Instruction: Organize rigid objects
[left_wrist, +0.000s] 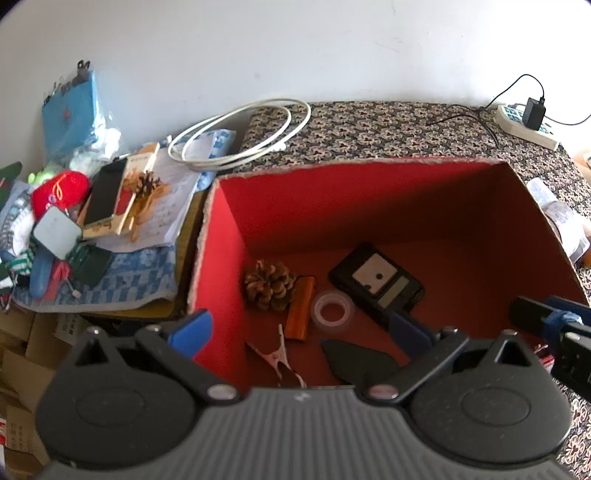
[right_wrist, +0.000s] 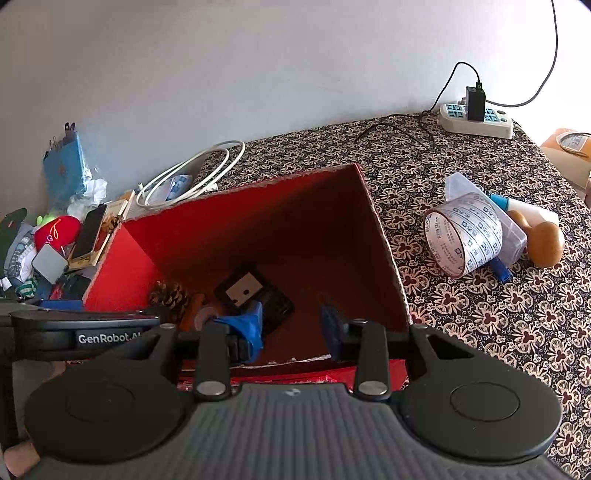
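Note:
A red open box (left_wrist: 229, 236) stands on the patterned table; it also shows in the right wrist view (right_wrist: 384, 236). Inside lie a pine cone (left_wrist: 269, 284), an orange cylinder (left_wrist: 301, 308), a clear tape roll (left_wrist: 332, 308), a black device with a white label (left_wrist: 376, 282), a pink clip (left_wrist: 279, 356) and a dark flat piece (left_wrist: 358, 360). My left gripper (left_wrist: 295, 332) is open and empty above the box's near edge. My right gripper (right_wrist: 291, 325) is open and empty over the box's near rim, beside the left one.
Right of the box lie a printed tape roll (right_wrist: 461, 232), a clear plastic container (right_wrist: 513, 232), a blue-capped item and a brown rounded object (right_wrist: 545, 243). A power strip (right_wrist: 476, 120) sits at the back. A white cable coil (left_wrist: 240, 134), phone (left_wrist: 107, 192) and clutter lie left.

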